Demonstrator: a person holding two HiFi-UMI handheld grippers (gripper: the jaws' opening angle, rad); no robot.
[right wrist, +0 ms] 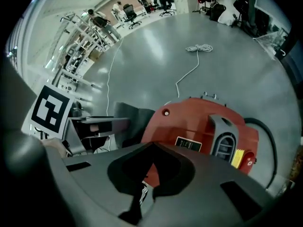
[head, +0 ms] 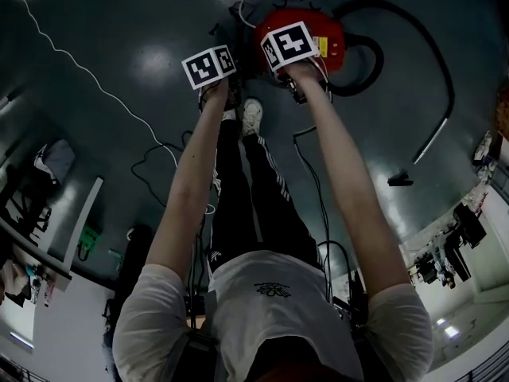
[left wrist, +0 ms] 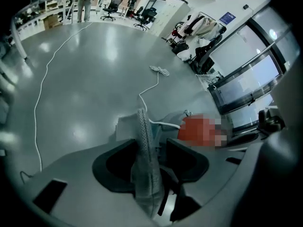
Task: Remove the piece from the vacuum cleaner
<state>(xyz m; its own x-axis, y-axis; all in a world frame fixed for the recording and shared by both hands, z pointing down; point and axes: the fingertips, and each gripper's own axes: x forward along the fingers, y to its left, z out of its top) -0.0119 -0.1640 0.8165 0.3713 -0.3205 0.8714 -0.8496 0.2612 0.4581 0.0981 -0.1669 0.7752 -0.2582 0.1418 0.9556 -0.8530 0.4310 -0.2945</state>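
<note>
Standing edge-on in the lower middle of the left gripper view, the grey mesh-faced piece (left wrist: 141,136) is pinched between the jaws of the left hand-held gripper (left wrist: 154,183), which press on its two flat sides. It sits just left of the red vacuum cleaner (right wrist: 199,131); whether the two touch cannot be told. The right hand-held gripper (right wrist: 142,197), at the bottom centre of its own view, has its jaws drawn together with nothing between them, close over the near edge of the red body. In the head view both hand-held grippers show at top centre, and the black hose (head: 413,38) loops away to the upper right. A white cable (left wrist: 47,79) trails across the grey floor (left wrist: 94,65) at the left.
</note>
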